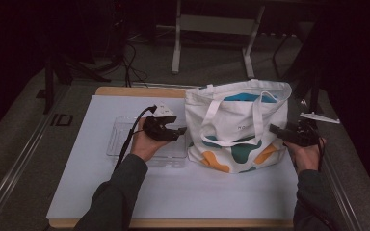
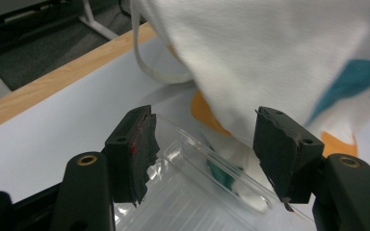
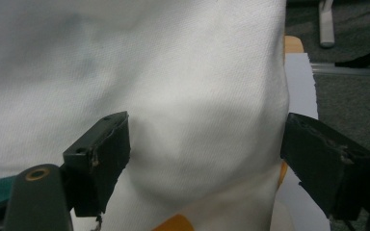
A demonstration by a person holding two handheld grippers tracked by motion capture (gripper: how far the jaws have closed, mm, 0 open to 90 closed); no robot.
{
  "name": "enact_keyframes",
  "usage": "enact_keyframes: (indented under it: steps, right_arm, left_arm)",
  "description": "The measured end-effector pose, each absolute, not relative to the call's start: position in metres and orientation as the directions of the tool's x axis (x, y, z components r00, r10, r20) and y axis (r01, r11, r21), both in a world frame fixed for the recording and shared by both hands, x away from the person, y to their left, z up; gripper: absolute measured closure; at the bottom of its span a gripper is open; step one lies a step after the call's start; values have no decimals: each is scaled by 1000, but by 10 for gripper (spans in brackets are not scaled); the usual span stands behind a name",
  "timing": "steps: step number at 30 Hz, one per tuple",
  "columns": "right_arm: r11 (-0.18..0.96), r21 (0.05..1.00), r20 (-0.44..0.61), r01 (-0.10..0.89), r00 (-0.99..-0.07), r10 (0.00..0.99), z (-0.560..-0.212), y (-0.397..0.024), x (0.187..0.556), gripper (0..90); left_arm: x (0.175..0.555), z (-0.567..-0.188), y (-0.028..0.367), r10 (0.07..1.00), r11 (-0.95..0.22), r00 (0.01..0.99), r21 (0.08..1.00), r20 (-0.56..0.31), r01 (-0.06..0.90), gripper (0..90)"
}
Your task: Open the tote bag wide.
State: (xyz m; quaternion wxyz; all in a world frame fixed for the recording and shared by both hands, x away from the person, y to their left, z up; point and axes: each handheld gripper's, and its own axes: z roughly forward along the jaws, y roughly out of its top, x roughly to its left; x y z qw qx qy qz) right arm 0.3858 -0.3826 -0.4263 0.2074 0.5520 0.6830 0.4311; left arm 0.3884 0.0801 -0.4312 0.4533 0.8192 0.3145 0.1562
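Tote bag (image 1: 238,126): small grey print, unreadable.

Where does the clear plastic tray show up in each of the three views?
High view: the clear plastic tray lies left of centre on the white table cover, under the left gripper.
Left gripper view: bottom centre, its rim runs between the two fingers.
Right gripper view: not in it.
Shared landmark: the white tote bag with teal and orange patches, beside the tray.
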Motion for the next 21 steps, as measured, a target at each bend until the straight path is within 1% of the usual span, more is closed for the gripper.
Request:
enact_keyframes:
  steps: [2, 5, 7, 9, 12, 15, 16, 18, 20, 21]
  right_arm:
    - [18, 815, 198, 579, -307, 931, -424, -384, 389, 187]
    - [13, 811, 208, 586, -307, 929, -423, -385, 391, 187]
    - [23, 806, 204, 591, -314, 927, -422, -385, 393, 188]
    - [32, 802, 204, 597, -324, 924, -422, -386, 395, 213]
    - [29, 797, 210, 603, -321, 924, -421, -387, 396, 255]
    - [25, 796, 214, 605, -320, 923, -420, -389, 396, 326]
    - [22, 795, 218, 606, -319, 922, -420, -390, 396, 351]
    - [27, 795, 221, 606, -330, 918, -421, -391, 396, 437]
    - [37, 791, 215, 611, -333, 918, -422, -390, 397, 488]
    - [40, 788, 212, 614, -331, 919, -423, -389, 397, 493]
  left_arm:
    - [401, -434, 76, 644, -369, 761, 839, -80, 400, 393]
    - [404, -434, 73, 639, -366, 764, 836, -95, 410, 398]
    - [407, -434, 69, 623, -374, 775, 831, -104, 412, 419]
    - [409, -432, 64, 611, -384, 785, 830, -101, 406, 465]
    - [408, -429, 57, 609, -392, 789, 834, -81, 388, 606]
    - [408, -428, 53, 617, -402, 785, 832, -62, 382, 717]
    - [408, -427, 51, 617, -404, 785, 832, -60, 381, 739]
    - [407, -426, 49, 616, -405, 786, 833, -55, 376, 773]
    - [407, -425, 47, 618, -406, 785, 834, -51, 374, 804]
    - [406, -425, 46, 619, -407, 784, 833, -52, 376, 812]
